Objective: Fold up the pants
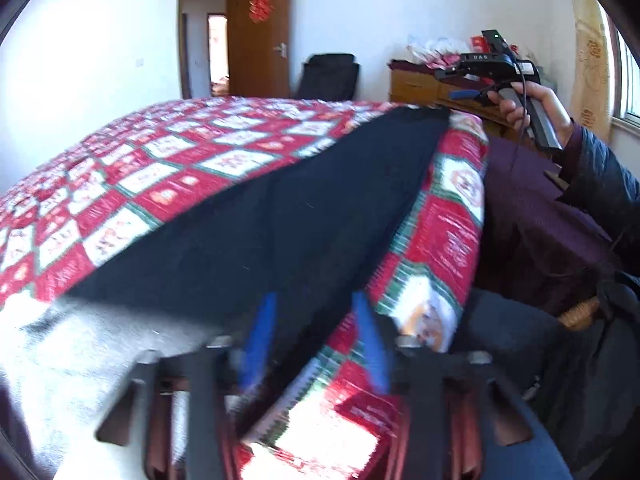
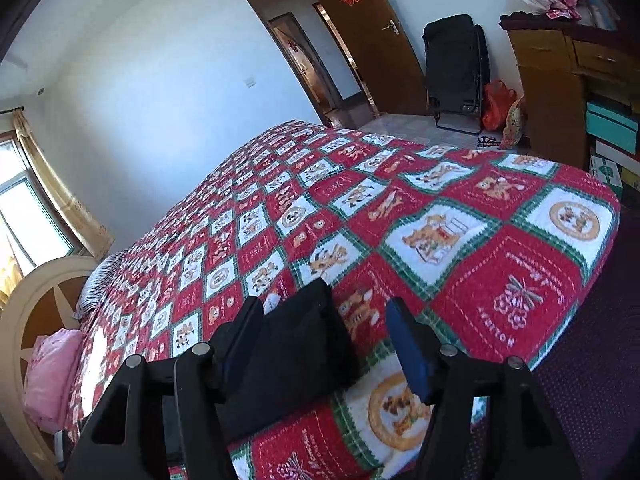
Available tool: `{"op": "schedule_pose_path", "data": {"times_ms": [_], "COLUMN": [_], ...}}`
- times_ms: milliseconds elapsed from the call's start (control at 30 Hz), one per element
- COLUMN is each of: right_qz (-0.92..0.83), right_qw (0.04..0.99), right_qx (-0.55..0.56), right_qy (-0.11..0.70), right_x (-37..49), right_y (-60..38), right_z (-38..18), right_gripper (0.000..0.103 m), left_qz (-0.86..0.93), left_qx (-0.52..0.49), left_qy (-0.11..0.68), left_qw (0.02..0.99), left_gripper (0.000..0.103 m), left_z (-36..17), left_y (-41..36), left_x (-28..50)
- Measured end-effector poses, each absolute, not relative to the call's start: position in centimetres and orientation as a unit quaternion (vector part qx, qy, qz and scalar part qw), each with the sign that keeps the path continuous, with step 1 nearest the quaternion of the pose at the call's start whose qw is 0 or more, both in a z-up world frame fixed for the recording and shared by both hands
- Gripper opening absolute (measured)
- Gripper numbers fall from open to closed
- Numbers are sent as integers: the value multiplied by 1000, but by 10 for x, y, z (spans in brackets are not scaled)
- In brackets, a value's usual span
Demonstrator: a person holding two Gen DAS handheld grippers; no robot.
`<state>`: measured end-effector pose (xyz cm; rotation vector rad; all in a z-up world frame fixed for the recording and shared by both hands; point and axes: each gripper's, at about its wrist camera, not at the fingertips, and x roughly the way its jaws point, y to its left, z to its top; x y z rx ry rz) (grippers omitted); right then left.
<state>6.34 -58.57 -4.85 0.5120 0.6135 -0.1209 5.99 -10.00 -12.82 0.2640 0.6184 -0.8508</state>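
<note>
The black pants (image 1: 280, 208) lie stretched out flat on the red patchwork quilt (image 1: 160, 168), close to the bed's right edge. My left gripper (image 1: 316, 312) hovers low over their near end with its blue fingers (image 1: 262, 328) apart and the cloth lying loose between them. In the same view a hand holds my right gripper (image 1: 466, 94) above the pants' far end. In the right wrist view that end of the pants (image 2: 296, 344) lies flat on the quilt (image 2: 480, 264). It sits inside my right gripper (image 2: 324, 324), near the left finger, and the jaws stand open.
A person's dark sleeve (image 1: 604, 176) and purple clothing (image 1: 540, 232) stand beside the bed's right edge. A pink bundle (image 2: 52, 380) and a striped pillow (image 2: 98, 284) lie by the headboard. A black folding chair (image 2: 456, 68), a wooden cabinet (image 2: 552, 92) and an open door (image 2: 368, 32) stand beyond the bed.
</note>
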Motion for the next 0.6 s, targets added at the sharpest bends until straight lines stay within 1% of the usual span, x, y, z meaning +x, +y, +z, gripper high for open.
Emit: {"op": "schedule_pose_path", "data": {"times_ms": [100, 133, 200, 267, 300, 367, 433, 500, 533, 600], "right_qz": [-28, -19, -8, -4, -6, -11, -6, -18, -30, -47], "right_qw": [901, 889, 871, 858, 858, 872, 894, 909, 913, 905], "right_qx": [260, 264, 269, 257, 247, 227, 220, 198, 191, 190], "right_qy": [346, 373, 410, 445, 449, 434, 391, 365, 360, 378], "right_x": [106, 125, 149, 167, 170, 169, 159, 155, 154, 160], "right_y": [-587, -585, -583, -578, -574, -568, -564, -561, -561, -566], "right_z": [-56, -63, -77, -90, -93, -89, -78, -73, -74, -86], "right_gripper": [65, 65, 55, 22, 16, 7, 7, 7, 7, 7], "left_qz": [-398, -396, -397, -395, -395, -397, -398, -398, -397, -399], "left_qx": [107, 104, 102, 108, 110, 108, 106, 109, 110, 113], "left_qy": [302, 308, 325, 331, 328, 329, 331, 331, 331, 330], "left_qw": [860, 859, 852, 850, 851, 850, 849, 849, 849, 848], "left_gripper": [57, 57, 57, 57, 57, 57, 57, 57, 58, 61], "left_z": [-130, -132, -140, -146, -146, -147, -147, -148, -149, -149], "left_y": [-98, -98, -99, -100, -100, -98, -98, -99, -99, -101], "left_x": [71, 74, 79, 79, 78, 77, 78, 78, 77, 76]}}
